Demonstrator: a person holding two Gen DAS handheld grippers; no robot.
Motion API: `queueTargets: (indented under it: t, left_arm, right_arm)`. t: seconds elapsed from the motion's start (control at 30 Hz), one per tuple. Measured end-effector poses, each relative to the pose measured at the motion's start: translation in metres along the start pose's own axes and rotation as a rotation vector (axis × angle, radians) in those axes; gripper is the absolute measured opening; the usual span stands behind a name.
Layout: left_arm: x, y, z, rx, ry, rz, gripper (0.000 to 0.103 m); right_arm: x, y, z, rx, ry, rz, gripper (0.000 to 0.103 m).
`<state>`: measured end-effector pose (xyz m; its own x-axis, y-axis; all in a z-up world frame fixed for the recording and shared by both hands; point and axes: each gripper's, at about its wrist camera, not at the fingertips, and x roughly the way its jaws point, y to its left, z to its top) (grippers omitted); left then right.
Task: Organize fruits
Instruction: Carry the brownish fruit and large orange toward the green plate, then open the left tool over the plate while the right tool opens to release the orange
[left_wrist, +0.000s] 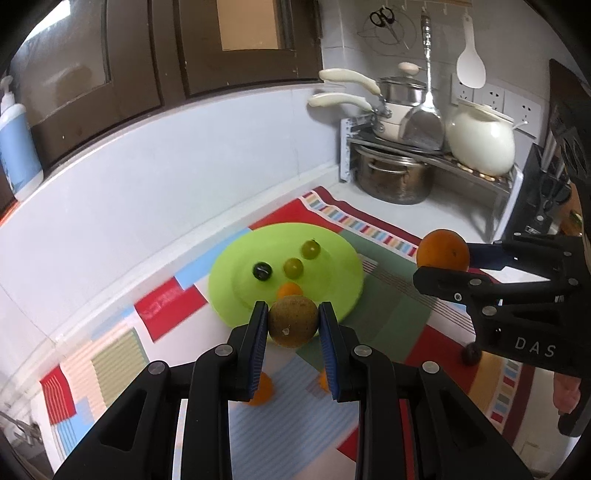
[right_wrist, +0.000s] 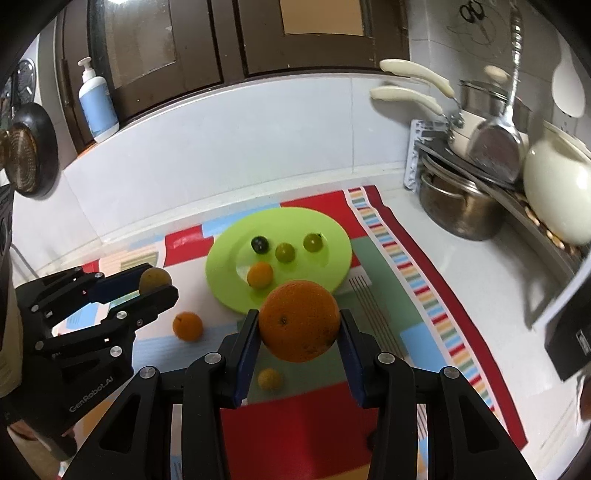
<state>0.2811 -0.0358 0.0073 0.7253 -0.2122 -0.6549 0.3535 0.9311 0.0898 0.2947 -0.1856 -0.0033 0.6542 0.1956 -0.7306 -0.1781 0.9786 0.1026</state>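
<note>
Your left gripper (left_wrist: 293, 325) has its fingers (left_wrist: 257, 332) clamped nearly shut on a brownish-green fruit (left_wrist: 293, 321). The fruit sits right at the fingertips, pinched on both sides by the blue pads, held in the air at the near rim of the green plate (left_wrist: 343, 258).

Your right gripper (right_wrist: 299, 332) has its fingers (right_wrist: 246, 343) set wider, gripping the big orange (right_wrist: 299, 320). It's seated between the pads at the tips, bulging past them front and top, also off the surface (right_wrist: 424, 236), at the plate's near edge.

On the plate: a dark grape (right_wrist: 259, 244), two green grapes (right_wrist: 284, 252) and (right_wrist: 312, 242), and a small orange fruit (right_wrist: 260, 274).

Loose on the patterned mat (right_wrist: 406, 266), nearer you than the plate: an orange fruit (right_wrist: 187, 325) off the plate's near-left side, and a small yellow fruit (right_wrist: 269, 379) partly hidden under the right fingers. A dark round fruit (left_wrist: 472, 354) shows behind your right gripper in the left view; too blurred to identify.
</note>
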Motion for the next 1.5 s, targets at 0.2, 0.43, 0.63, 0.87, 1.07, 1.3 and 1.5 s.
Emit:
queueTargets:
  t: [0.2, 0.43, 0.63, 0.87, 1.07, 1.3, 1.5]
  left_arm:
    - [0.014, 0.014, 0.013, 0.002, 0.0, 0.019, 0.028]
    - [0.045, 0.033, 0.026, -0.012, 0.039, 0.002, 0.028]
    - [0.079, 0.049, 0.031, -0.033, 0.095, -0.006, 0.028]
    - [0.116, 0.059, 0.027, -0.07, 0.169, -0.039, 0.028]
    - [0.143, 0.064, 0.023, -0.072, 0.22, -0.051, 0.028]
    - [0.164, 0.064, 0.02, -0.066, 0.257, -0.06, 0.028]
    - [0.172, 0.065, 0.019, -0.067, 0.266, -0.068, 0.028]
  right_arm:
    - [0.02, 0.007, 0.022, -0.011, 0.013, 0.026, 0.042]
    - [0.051, 0.01, 0.046, -0.033, 0.046, 0.032, 0.042]
    - [0.08, 0.008, 0.056, -0.043, 0.084, 0.024, 0.042]
    - [0.117, 0.001, 0.061, -0.024, 0.158, 0.04, 0.042]
    - [0.144, -0.005, 0.061, -0.021, 0.221, 0.044, 0.042]
    - [0.167, -0.011, 0.059, 0.001, 0.277, 0.053, 0.042]
    - [0.176, -0.013, 0.057, 0.008, 0.296, 0.058, 0.042]
